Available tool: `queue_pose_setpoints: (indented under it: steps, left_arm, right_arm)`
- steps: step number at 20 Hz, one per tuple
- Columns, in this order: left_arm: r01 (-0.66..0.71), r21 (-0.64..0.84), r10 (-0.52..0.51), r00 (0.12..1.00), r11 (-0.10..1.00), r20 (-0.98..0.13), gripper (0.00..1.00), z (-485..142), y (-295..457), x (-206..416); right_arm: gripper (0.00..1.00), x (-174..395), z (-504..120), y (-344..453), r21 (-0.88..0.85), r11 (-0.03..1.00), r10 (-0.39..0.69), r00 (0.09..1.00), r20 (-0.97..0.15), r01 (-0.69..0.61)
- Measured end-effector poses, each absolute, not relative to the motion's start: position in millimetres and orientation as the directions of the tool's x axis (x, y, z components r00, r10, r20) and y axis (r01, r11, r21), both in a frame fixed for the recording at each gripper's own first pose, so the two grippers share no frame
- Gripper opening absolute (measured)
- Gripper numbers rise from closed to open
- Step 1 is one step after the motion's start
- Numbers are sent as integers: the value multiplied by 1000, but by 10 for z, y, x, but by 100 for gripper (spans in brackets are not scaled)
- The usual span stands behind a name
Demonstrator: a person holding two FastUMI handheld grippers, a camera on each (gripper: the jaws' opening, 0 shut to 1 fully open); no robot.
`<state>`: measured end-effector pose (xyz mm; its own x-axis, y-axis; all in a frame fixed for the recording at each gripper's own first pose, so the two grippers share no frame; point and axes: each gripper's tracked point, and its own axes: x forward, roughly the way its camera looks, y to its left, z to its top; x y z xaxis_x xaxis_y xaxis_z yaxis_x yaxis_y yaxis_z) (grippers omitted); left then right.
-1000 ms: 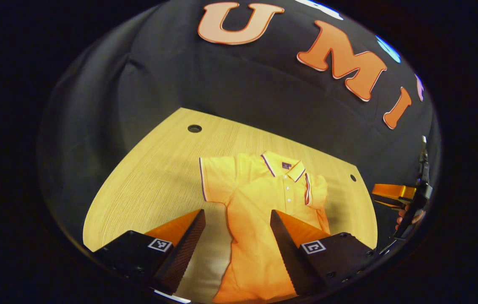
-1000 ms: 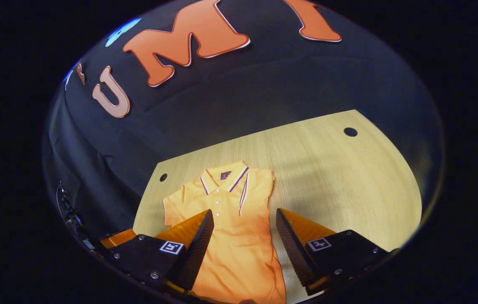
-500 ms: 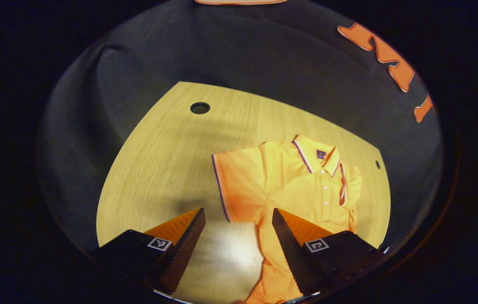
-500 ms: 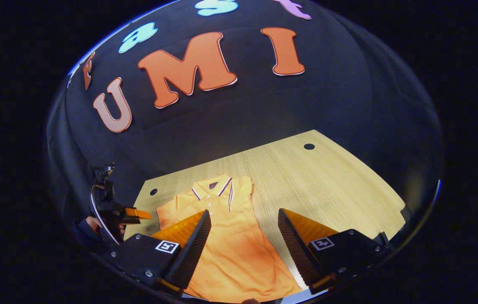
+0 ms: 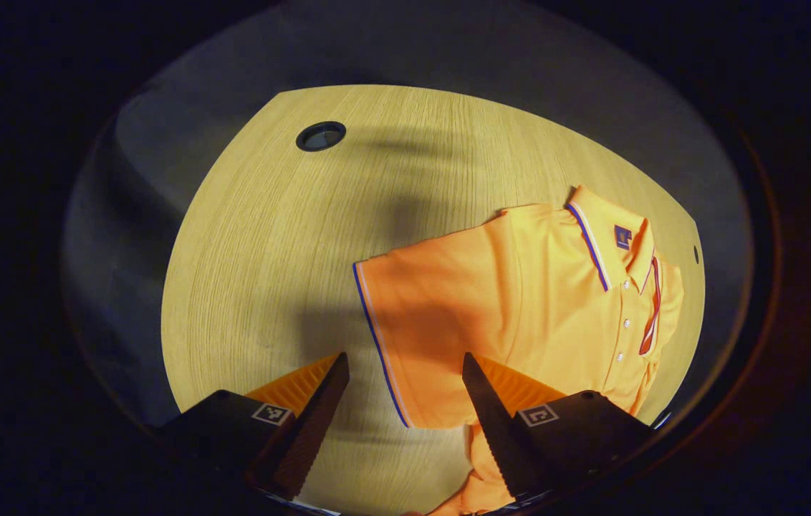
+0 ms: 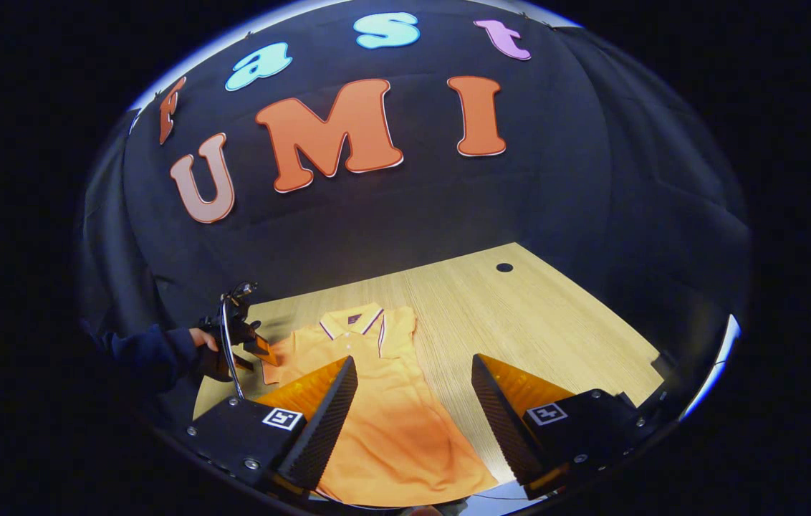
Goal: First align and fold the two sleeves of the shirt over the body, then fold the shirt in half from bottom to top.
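An orange polo shirt [image 5: 541,301] lies flat on the wooden table [image 5: 262,236], collar [image 5: 602,236] at the far end. One sleeve [image 5: 420,322] is spread out sideways, and its striped hem lies between the fingers of my left gripper [image 5: 405,380], which hovers open just above it. The other sleeve [image 5: 663,301] lies folded over the body. In the right gripper view my right gripper [image 6: 413,380] is open above the shirt's [image 6: 391,423] lower half with nothing in it. The left gripper [image 6: 261,349] shows there too, over the spread sleeve.
A round cable hole [image 5: 321,135] sits near the table's far left corner, another [image 6: 504,267] at the far right. A hand in a dark sleeve [image 6: 155,351] holds the left gripper. The black cloth wall stands behind the table.
My left gripper has moved forward and down to the spread sleeve, whose hem now lies between its fingers. My right gripper has drawn back and tilted up a little. Both stayed open.
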<state>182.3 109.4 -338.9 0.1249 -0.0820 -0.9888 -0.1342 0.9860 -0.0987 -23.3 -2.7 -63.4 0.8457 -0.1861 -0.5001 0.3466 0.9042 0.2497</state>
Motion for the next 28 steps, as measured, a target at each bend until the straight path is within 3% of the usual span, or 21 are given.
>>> queue_pose_setpoints:
  steps: [4, 7, 9, 11, 13, 21, 26, 28]
  left_arm:
    - [-137, -68, -52, 121, 988, -991, 98, -3509, 1056, 1870]
    - [-43, -103, -94, 173, 994, -980, 76, -3443, 981, 1907]
    - [-19, -117, -110, 211, 993, -971, 12, -3439, 936, 1949]
    - [-14, -174, -166, 235, 985, -958, 6, -3356, 840, 1930]
    - [2, -204, -196, 293, 979, -936, 7, -3185, 809, 2017]
    - [243, -114, -208, 406, 963, -890, 6, -2469, 302, 2287]
    - [341, -112, -239, 358, 933, -903, 7, -2419, -294, 2325]
    - [367, -211, -341, 337, 906, -878, 12, -2382, -701, 2306]
  right_arm:
    - [98, -357, -813, -33, 229, 894, -215, 818, -533, 384]
    - [98, -400, -912, -49, 250, 881, -217, 812, -542, 403]
    - [99, -422, -973, -52, 275, 867, -213, 807, -550, 416]
    - [99, -415, -984, -44, 286, 865, -203, 808, -553, 413]
    - [98, -417, -999, -85, 273, 869, -206, 803, -560, 413]
    - [98, -438, -992, -170, 273, 871, -203, 805, -557, 409]
    - [99, -553, -1025, -168, 266, 864, -220, 795, -566, 428]
    - [99, -611, -1041, -176, 263, 858, -231, 788, -570, 441]
